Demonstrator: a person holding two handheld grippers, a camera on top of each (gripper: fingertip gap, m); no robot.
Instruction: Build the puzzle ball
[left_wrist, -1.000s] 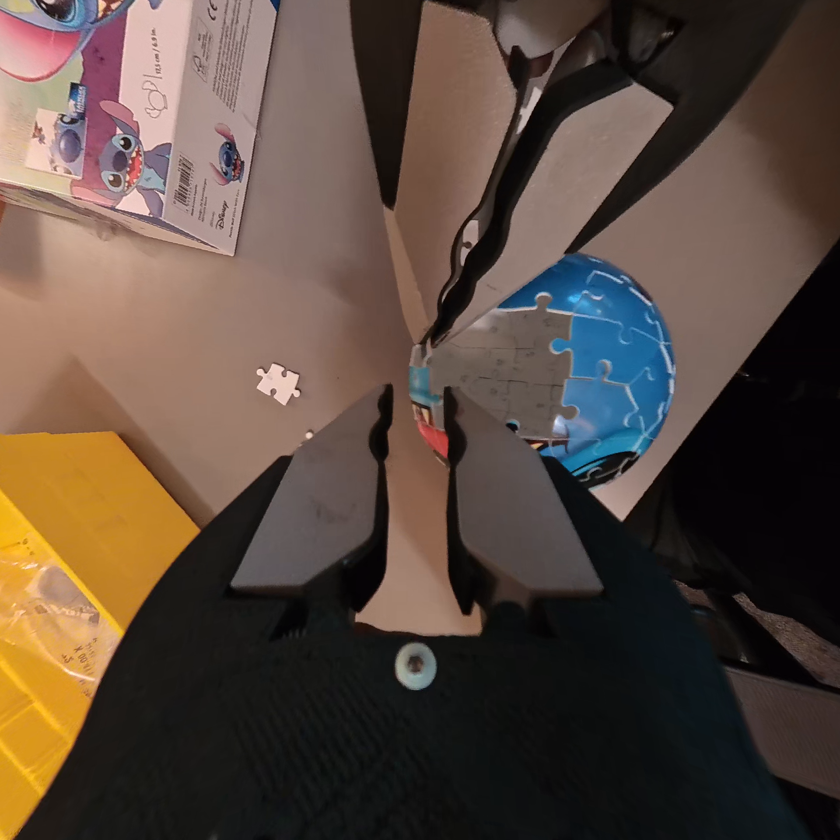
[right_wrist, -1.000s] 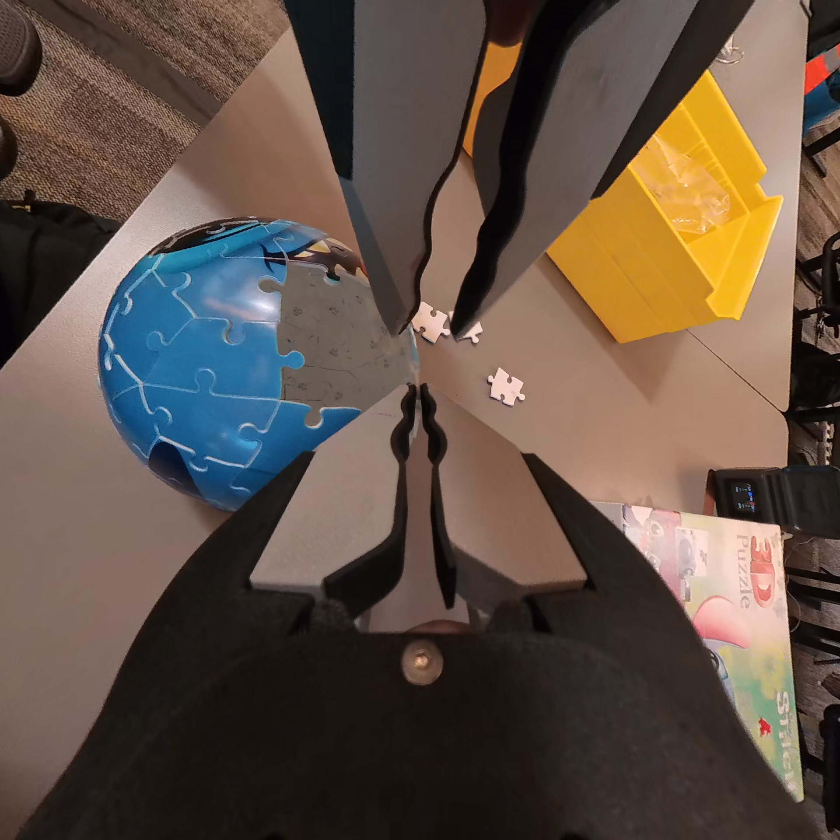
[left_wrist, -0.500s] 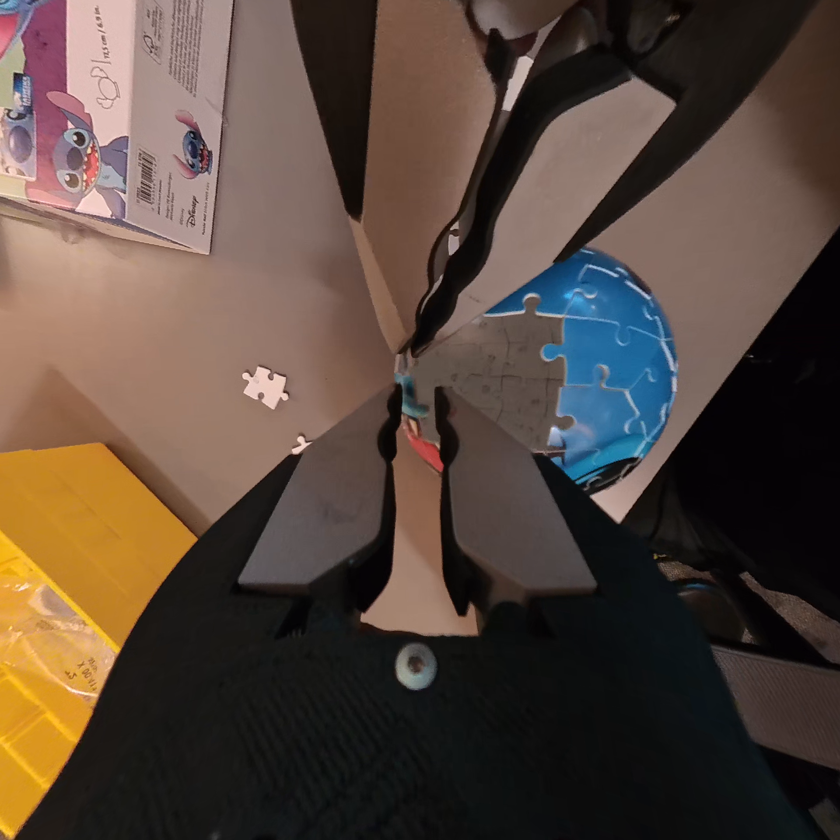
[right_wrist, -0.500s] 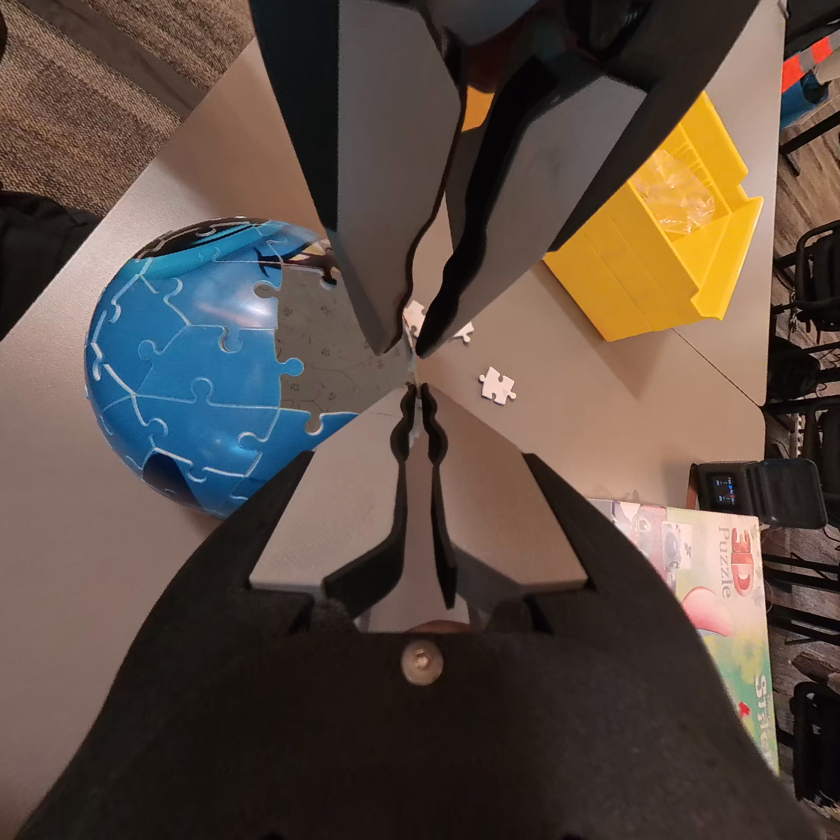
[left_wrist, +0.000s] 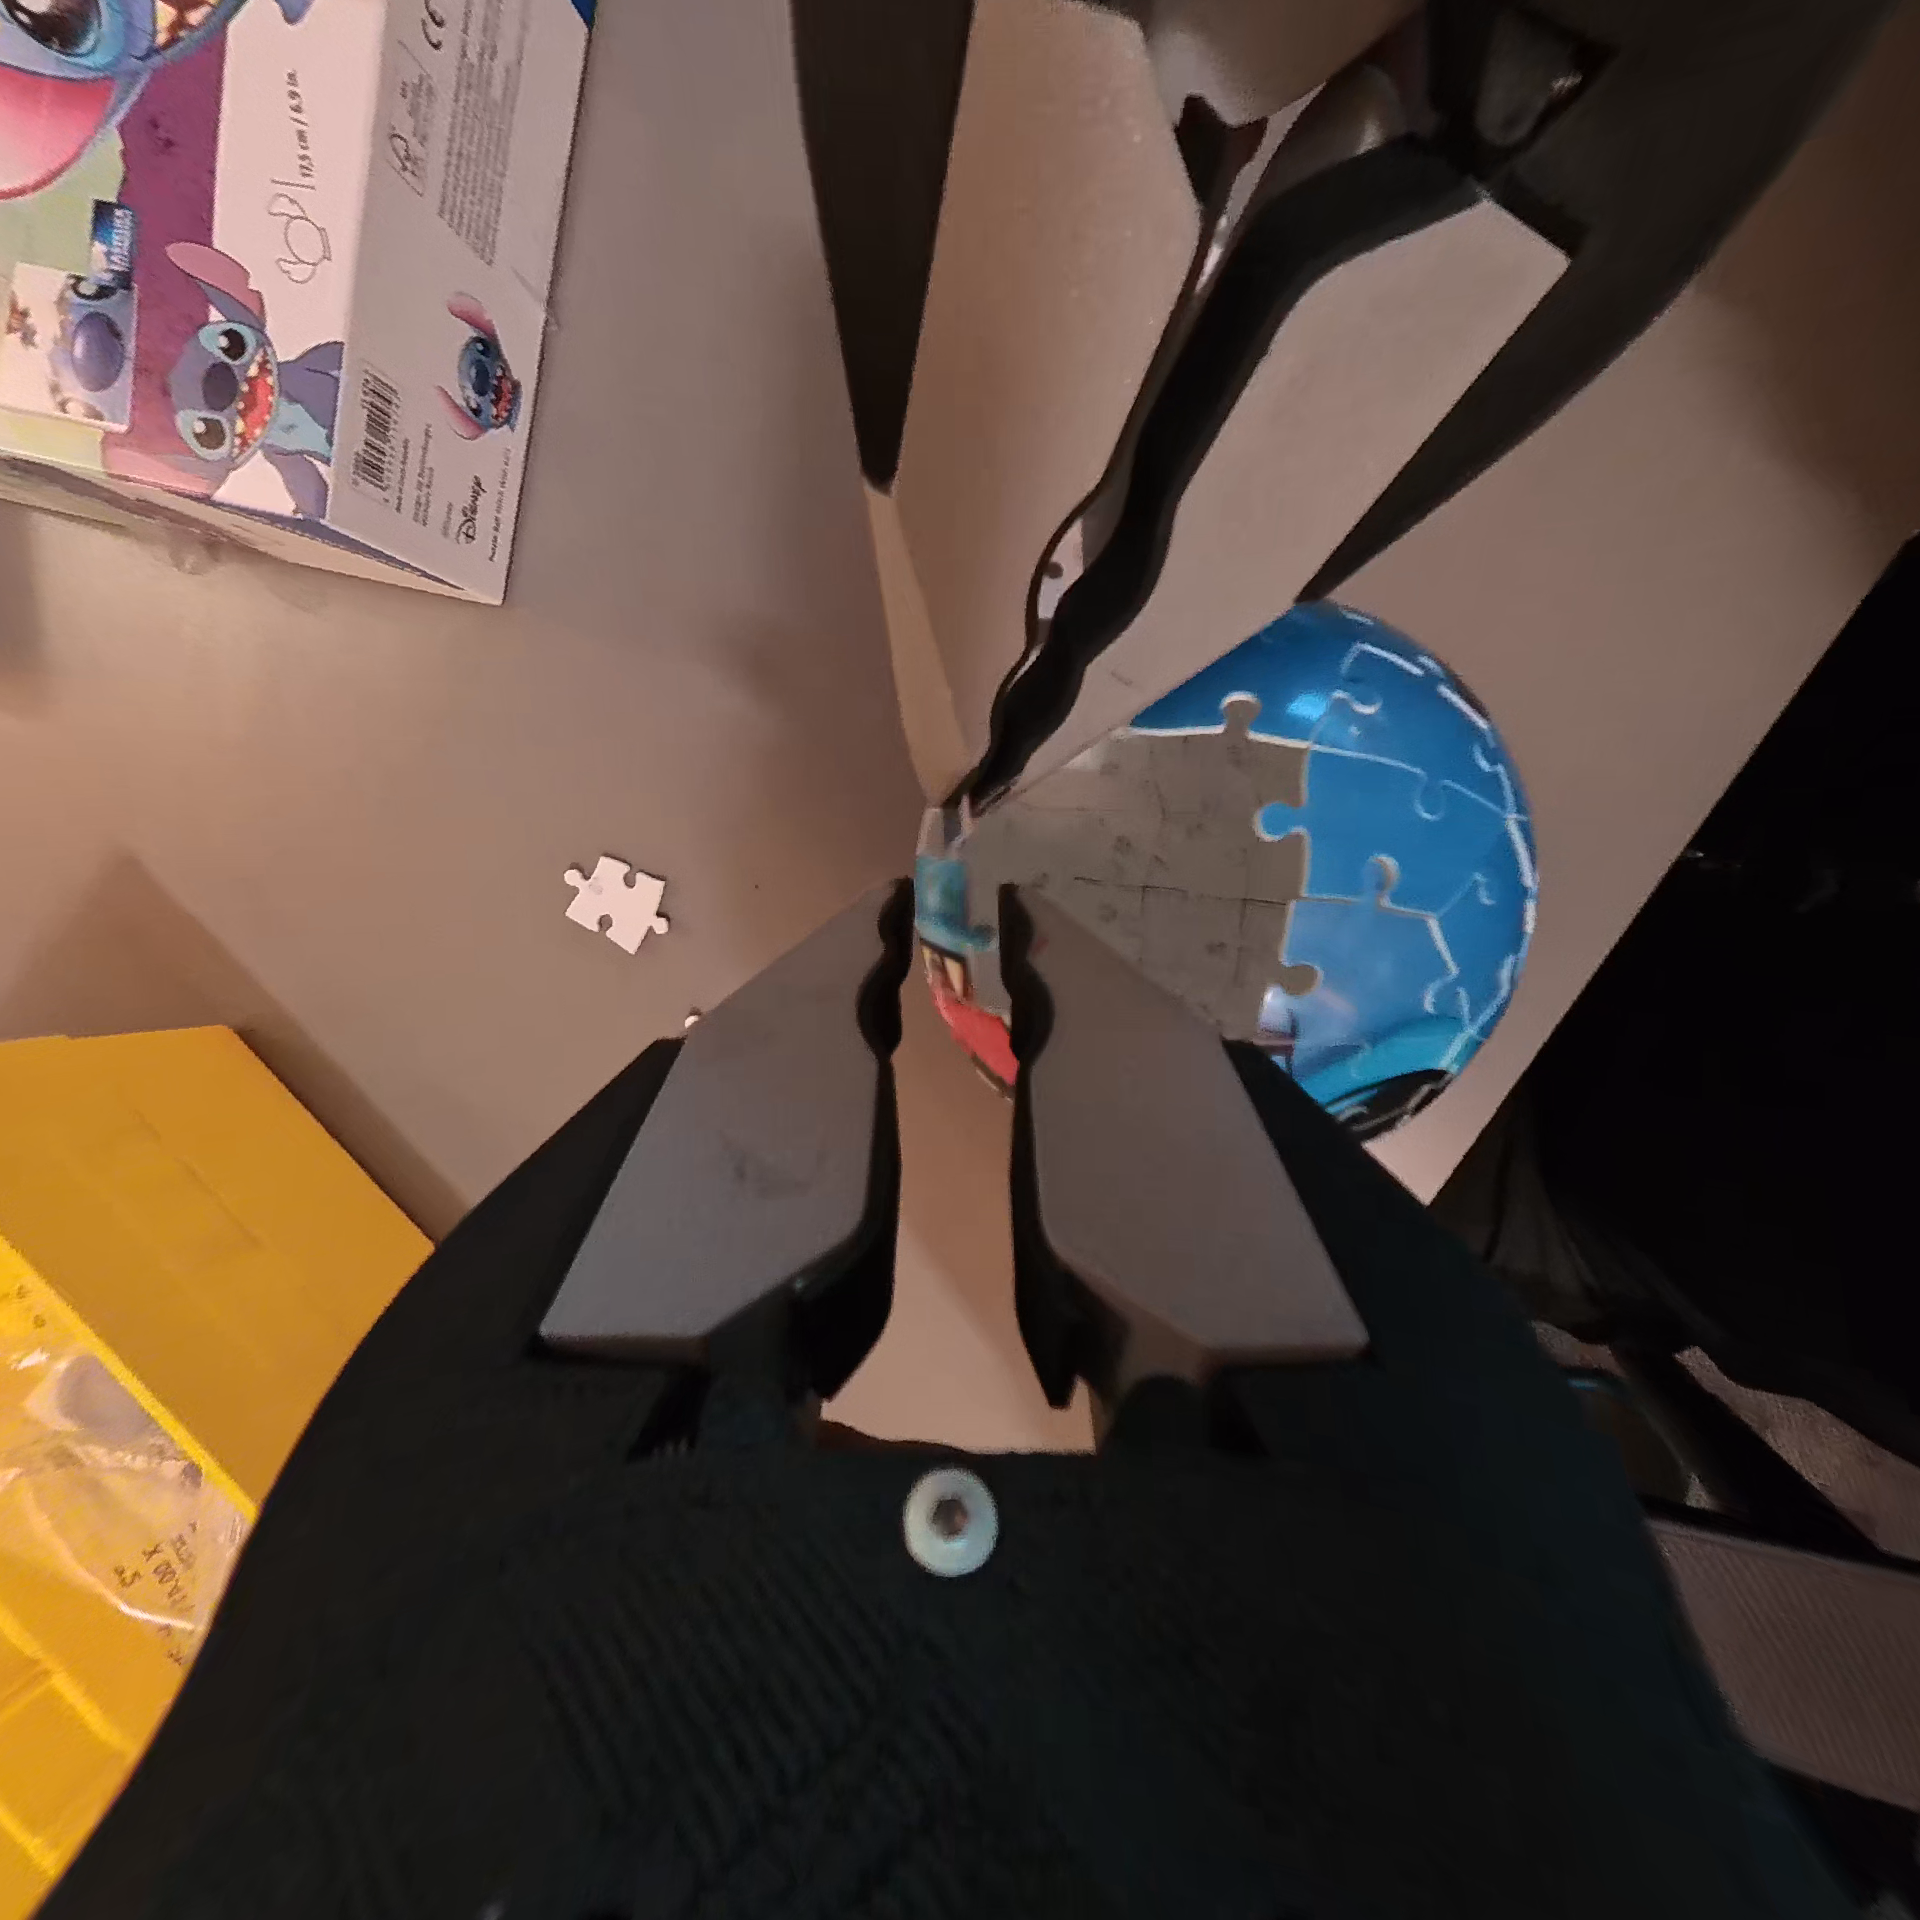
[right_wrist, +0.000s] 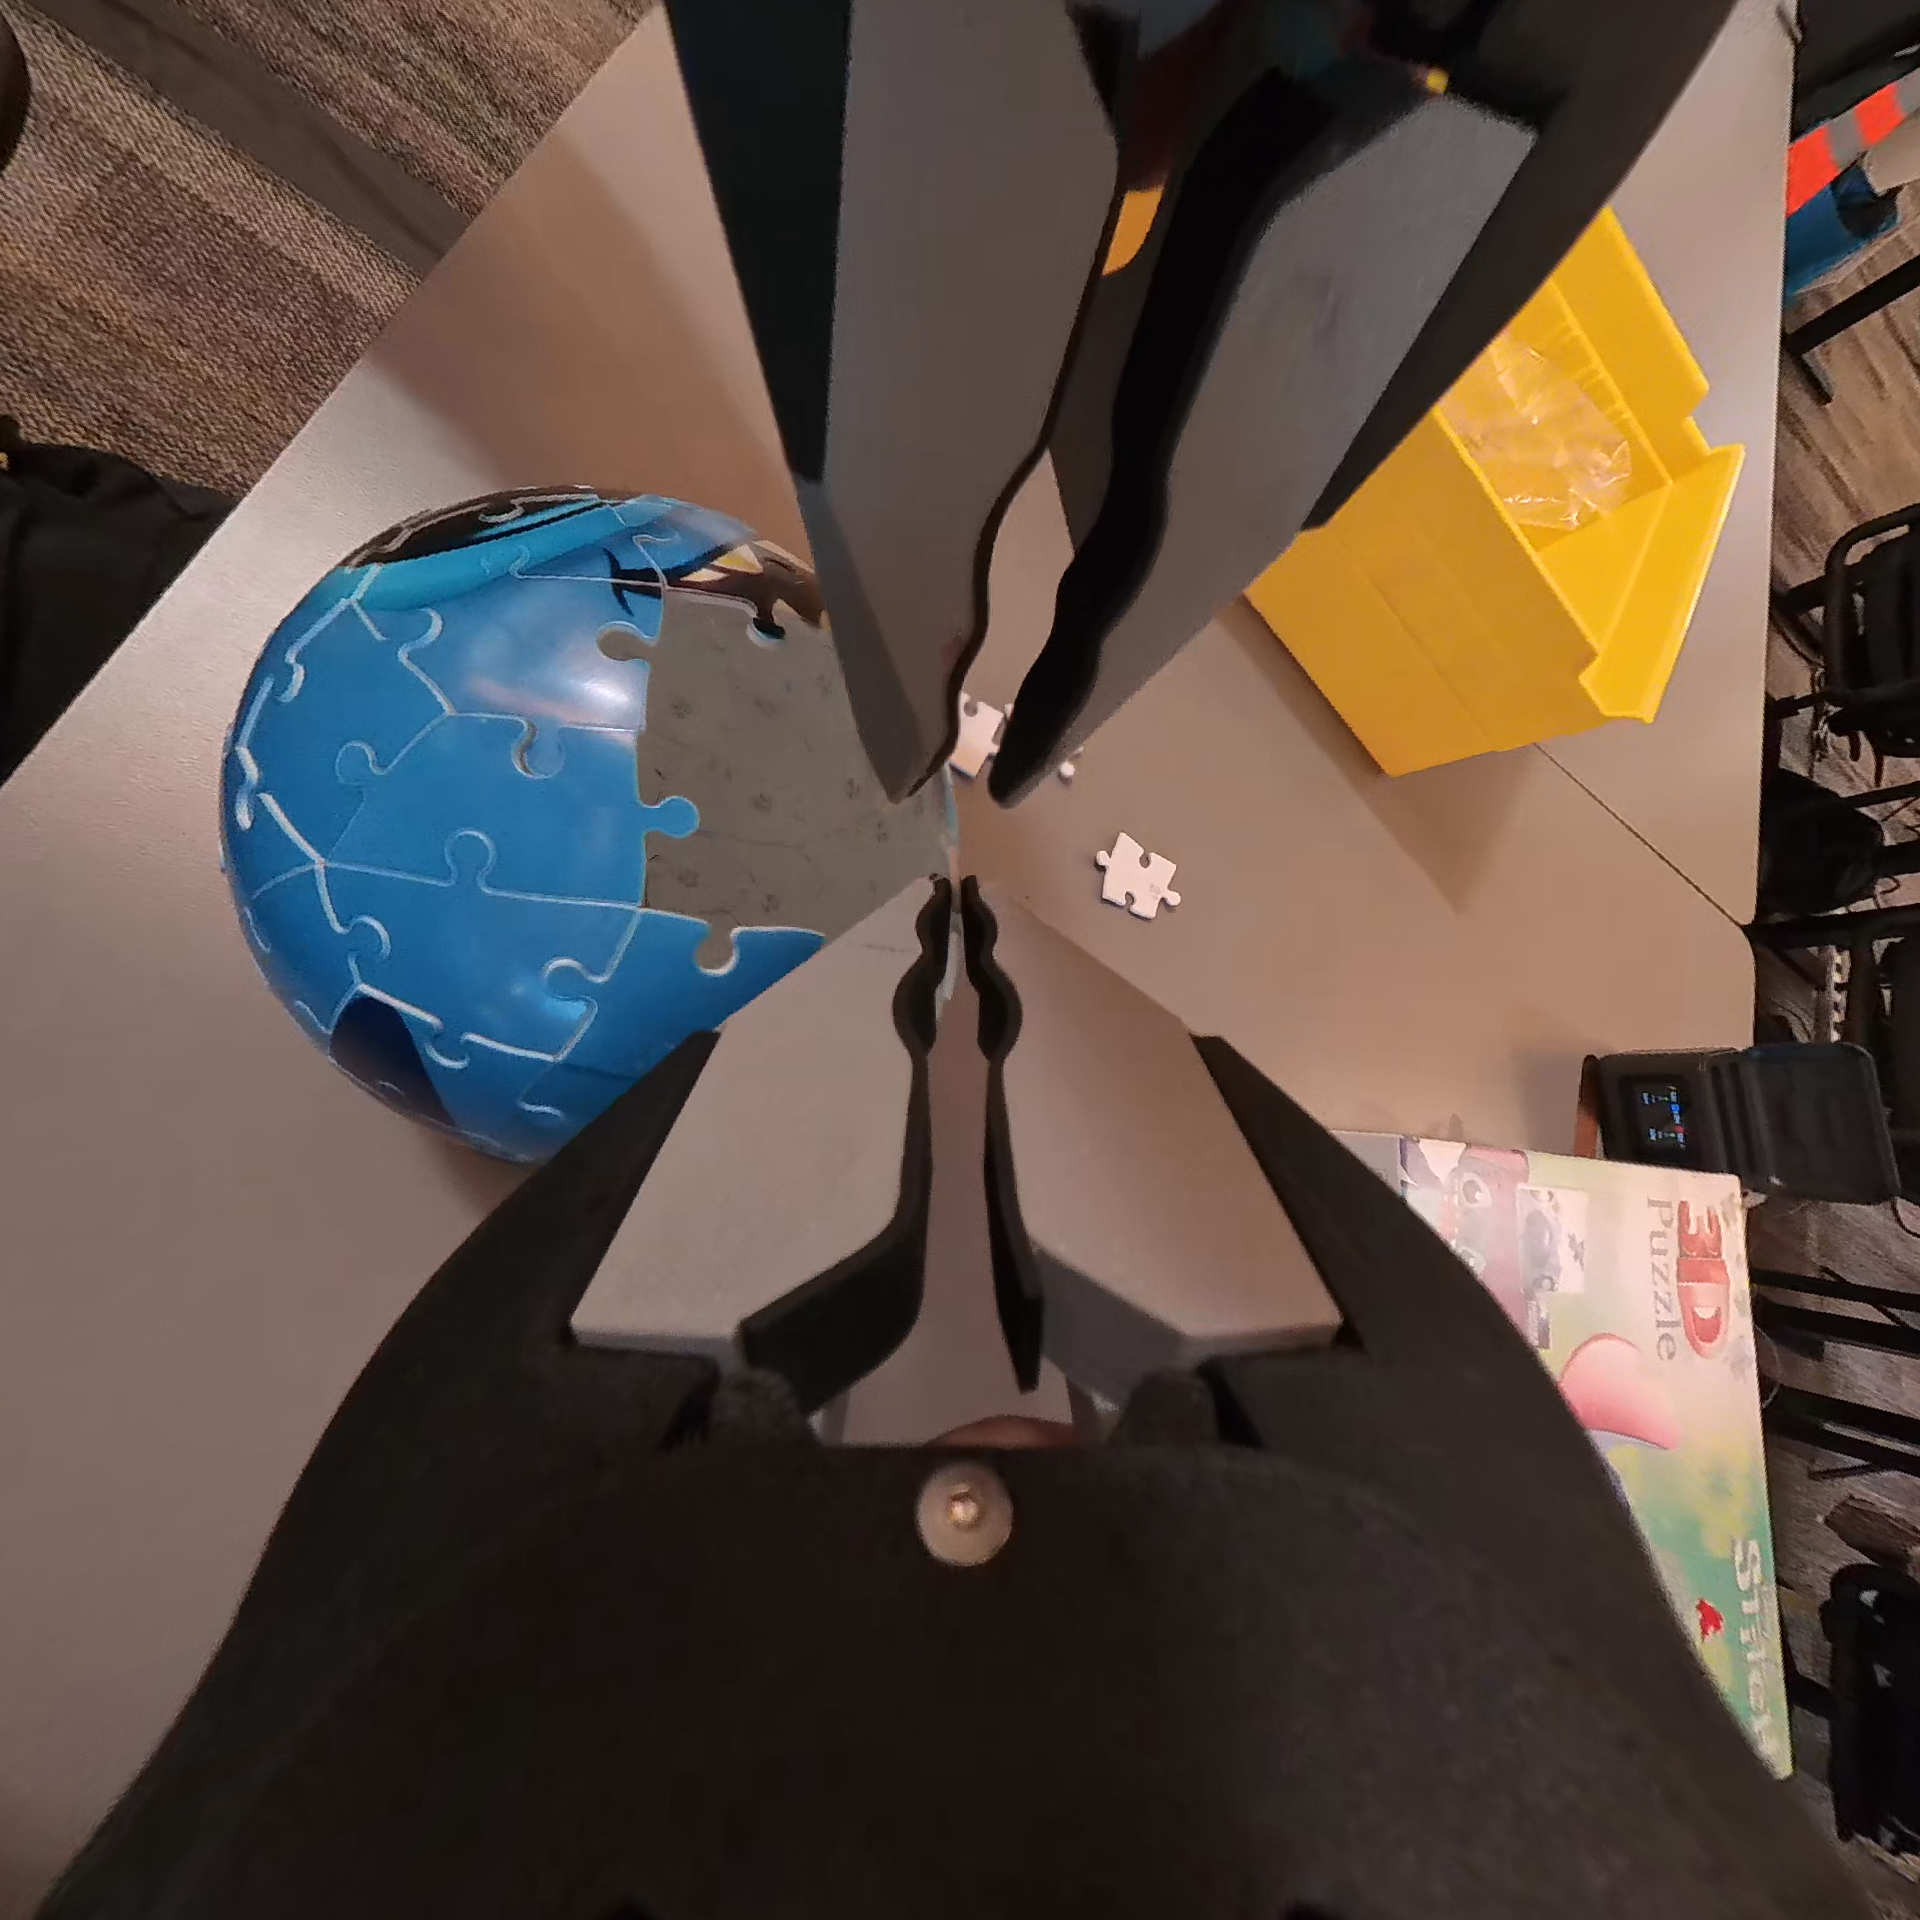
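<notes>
- Now the two claws meet tip to tip above the grey bench (right_wrist: 260, 1299), right at the open edge of the puzzle ball (right_wrist: 436, 821).
- The right claw (right_wrist: 954, 885) has its fingers drawn almost together, with only a thin slit between them; a sliver of a blue-edged puzzle piece (right_wrist: 948, 831) shows at their tips, so it looks pinched there.
- The left claw (left_wrist: 956, 899) is narrowly parted, its fingers a small gap apart, and a coloured strip of the ball's edge shows through that gap. Whether the fingers touch that edge I cannot tell.
- In the left wrist view the right claw (left_wrist: 971, 795) comes down from above, its tips just over the left claw's tips.
- The puzzle ball (left_wrist: 1403, 883) sits on the bench near its edge. Its outside is mostly blue, and a large part is missing, showing the grey inner faces of the pieces.
- One loose white piece (right_wrist: 1138, 876) lies on the bench just beside the claw tips, apart from the ball; it also shows in the left wrist view (left_wrist: 616, 902).
- Two more white pieces (right_wrist: 977, 732) lie partly hidden behind the left claw's fingers.
- A yellow bin (right_wrist: 1496, 582) with clear plastic bags inside stands farther off.
- The puzzle box (left_wrist: 260, 270) lies flat near the bench's other side.
</notes>
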